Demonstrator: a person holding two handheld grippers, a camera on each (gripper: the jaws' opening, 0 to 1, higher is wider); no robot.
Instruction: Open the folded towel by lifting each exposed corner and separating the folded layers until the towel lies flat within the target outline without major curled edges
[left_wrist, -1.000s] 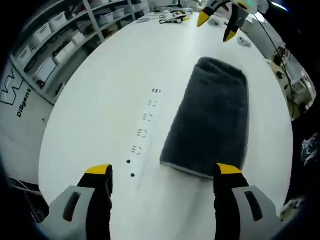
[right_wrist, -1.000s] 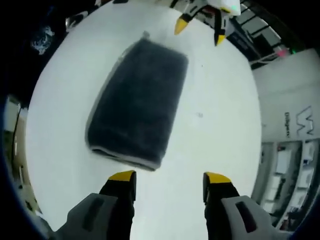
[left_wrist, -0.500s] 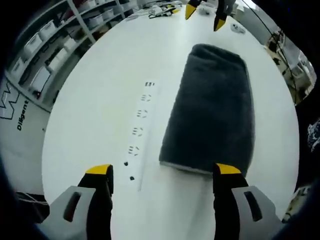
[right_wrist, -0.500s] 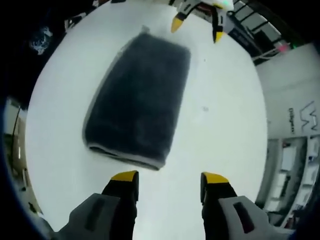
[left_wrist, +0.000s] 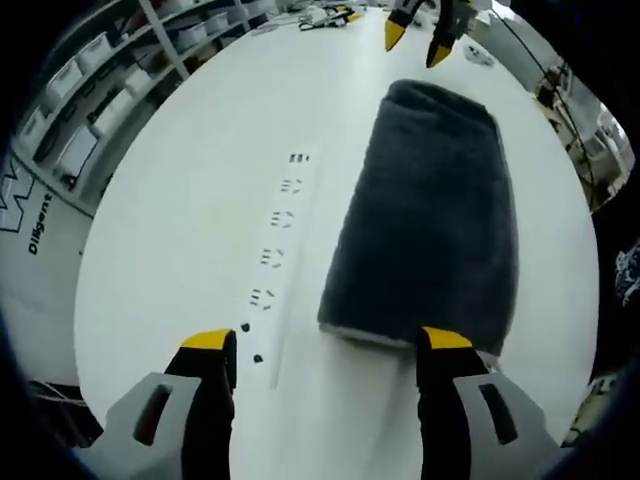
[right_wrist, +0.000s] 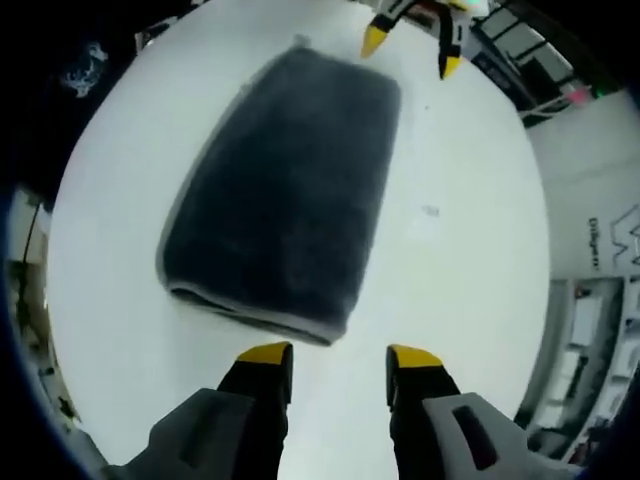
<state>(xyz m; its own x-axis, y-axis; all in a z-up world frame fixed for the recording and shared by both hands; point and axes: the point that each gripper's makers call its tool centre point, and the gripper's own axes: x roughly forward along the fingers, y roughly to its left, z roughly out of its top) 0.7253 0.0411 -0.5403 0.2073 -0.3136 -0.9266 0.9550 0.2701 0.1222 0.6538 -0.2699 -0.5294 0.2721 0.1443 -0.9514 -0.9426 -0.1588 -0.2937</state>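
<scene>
We cannot read the small marks (left_wrist: 273, 256) printed on the table (left_wrist: 200, 180), and the shelf bins (left_wrist: 75, 110) blur toward the edge.

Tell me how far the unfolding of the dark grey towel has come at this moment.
Nothing is done yet: the dark grey folded terry towel lies as a compact bundle on the white table. In hand: the left gripper and right gripper hover open at opposite ends, touching nothing. Left: lifting every corner, separating layers, flattening.
</scene>
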